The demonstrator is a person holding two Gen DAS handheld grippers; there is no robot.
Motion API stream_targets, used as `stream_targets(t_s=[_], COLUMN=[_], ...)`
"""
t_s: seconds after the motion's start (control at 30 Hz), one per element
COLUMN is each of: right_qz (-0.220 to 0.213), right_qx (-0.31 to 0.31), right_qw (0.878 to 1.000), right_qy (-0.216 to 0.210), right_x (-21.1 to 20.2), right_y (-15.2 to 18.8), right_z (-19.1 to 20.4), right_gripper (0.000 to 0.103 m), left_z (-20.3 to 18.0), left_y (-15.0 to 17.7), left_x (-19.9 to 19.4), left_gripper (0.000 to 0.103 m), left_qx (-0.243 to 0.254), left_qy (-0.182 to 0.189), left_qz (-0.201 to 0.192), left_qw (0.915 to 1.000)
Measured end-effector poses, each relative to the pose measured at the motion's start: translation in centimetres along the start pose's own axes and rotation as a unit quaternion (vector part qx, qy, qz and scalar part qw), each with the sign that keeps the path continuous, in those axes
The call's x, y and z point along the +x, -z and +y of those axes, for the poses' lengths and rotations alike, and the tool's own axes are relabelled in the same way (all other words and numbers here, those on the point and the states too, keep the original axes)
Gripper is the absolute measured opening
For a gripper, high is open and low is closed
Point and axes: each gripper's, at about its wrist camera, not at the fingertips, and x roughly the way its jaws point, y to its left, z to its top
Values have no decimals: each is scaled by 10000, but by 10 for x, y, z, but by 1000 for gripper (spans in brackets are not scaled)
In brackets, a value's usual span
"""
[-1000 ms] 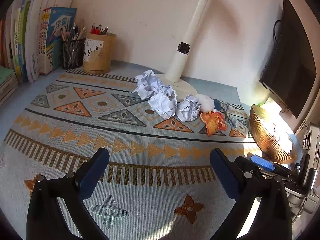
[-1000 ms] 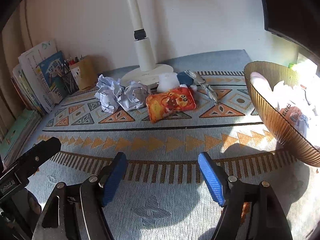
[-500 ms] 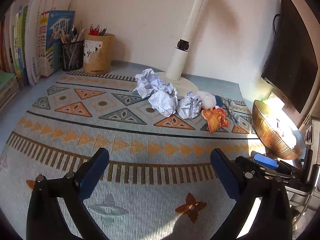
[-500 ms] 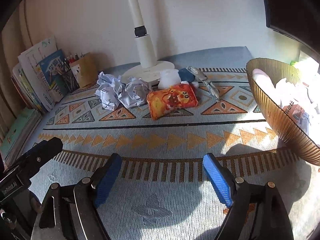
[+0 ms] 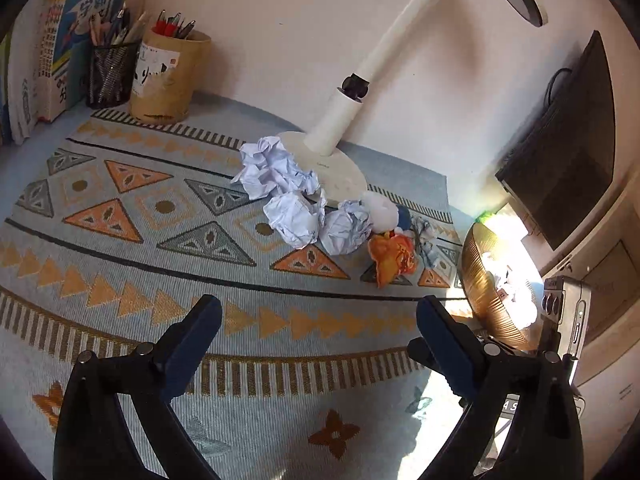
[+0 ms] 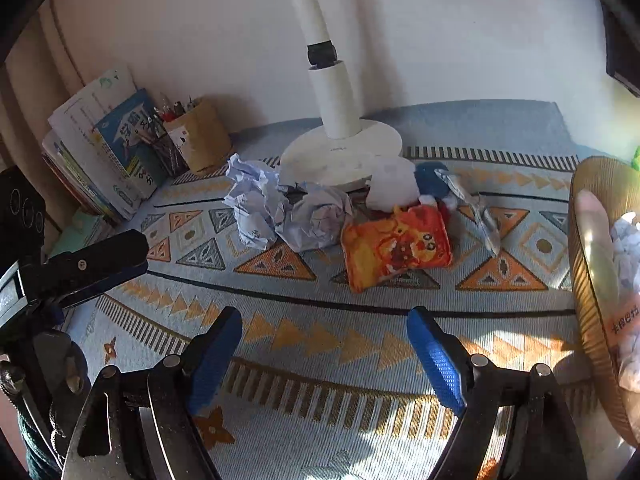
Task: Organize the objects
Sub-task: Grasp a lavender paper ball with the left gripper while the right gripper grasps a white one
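Both grippers have come nearer the lamp base [image 6: 340, 152]; right gripper [image 6: 324, 354] stands wide and empty, left gripper [image 5: 318, 334] wide, closing slightly; crumpled papers [image 6: 280, 212] and snack bag [image 6: 396, 246] wait before that base, so picking is next.

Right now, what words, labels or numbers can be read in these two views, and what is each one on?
"学霸", probably: large characters on the blue book.
Label on the tan pen holder: brush characters, unreadable.
Print on the lamp base: too small.
Packet in the gold bowl: characters blurred.
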Motion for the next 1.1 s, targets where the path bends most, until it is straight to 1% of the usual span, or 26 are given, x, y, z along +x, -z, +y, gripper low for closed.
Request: stream_targets(t_s=[0.03, 0.1, 0.17, 0.2, 0.23, 0.27, 0.33, 0.4, 0.47, 0.5, 0.53, 0.57, 0.6, 0.63, 0.67, 0.7, 0.73, 0.8, 0.9, 0.97, 1.03, 1.1], right_qz=[-19, 24, 119, 126, 134, 163, 256, 314, 204, 166, 47, -79, -164, -254, -396, -564, -714, -931, -1114, -1181, -1115, -927], right_qx=[-108, -296, -546, -689, -815, -936, -1171, -1315, -1294, -1212, -1115, -1060, -1036, -1015, -995, -948, -865, -696, -603, -536, -476, -416], right_qw=[9999, 9994, 9983, 9975, 9966, 9954, 9926, 9905, 9911, 9924, 9937, 9943, 9945, 9945, 9942, 9939, 9937, 9932, 9918, 9913, 9924, 9948], right_qy=[-7, -162, -157, -76, -3, 86, 205, 255, 231, 160, 93, 12, 11, 59, 95, 80, 43, -82, -175, -205, -225, -6], right_x=[5, 22, 40, 48, 56, 64, 80, 92, 97, 98, 96, 94, 90, 86, 78, 69, 58, 33, -10, -37, -56, -65], right_y=[-10, -28, -40, -45, -48, -51, -53, -52, -52, -51, -49, -46, -45, -45, -46, -50, -53, -57, -53, -34, -6, 30], right_z=[4, 11, 17, 20, 23, 25, 27, 24, 18, 14, 11, 8, 8, 8, 9, 9, 8, 7, 17, 24, 23, 14], right_gripper=[84, 84, 84, 84, 84, 84, 84, 83, 74, 66, 64, 62, 58, 58, 58, 58, 58, 58, 59, 59, 60, 62], left_z=[1, 1, 8, 15, 22, 28, 33, 33, 33, 33, 33, 31, 28, 29, 31, 33, 35, 32, 29, 17, 3, -11], left_y=[-13, -31, -43, -47, -49, -49, -47, -45, -47, -48, -48, -47, -46, -46, -45, -45, -45, -44, -39, -29, -10, 15], left_x=[8, 29, 56, 71, 84, 92, 103, 106, 109, 112, 113, 114, 114, 114, 115, 115, 113, 104, 79, 51, 26, 11], left_gripper=[98, 98, 94, 90, 89, 89, 87, 85, 81, 73, 72, 71, 67, 50, 42, 36, 35, 35, 35, 35, 35, 35], left_qx=[-40, 26, -51, -195, -376, -518, -555, -464, -460, -481, -480, -437, -365, -331, -403, -512, -546, -411, -348, -155, 75, 265], left_qy=[-4, -135, -251, -175, -66, 49, 106, -77, -84, -11, 5, -59, -152, -136, 54, 221, 208, 84, 156, -14, -75, -28], left_qz=[126, 120, 290, 429, 578, 624, 607, 498, 464, 512, 492, 459, 438, 468, 554, 576, 549, 437, 282, 90, -9, -21], left_qw=[9999, 9998, 9993, 9987, 9976, 9967, 9966, 9977, 9978, 9975, 9976, 9980, 9983, 9983, 9976, 9968, 9968, 9982, 9989, 9998, 9999, 9996])
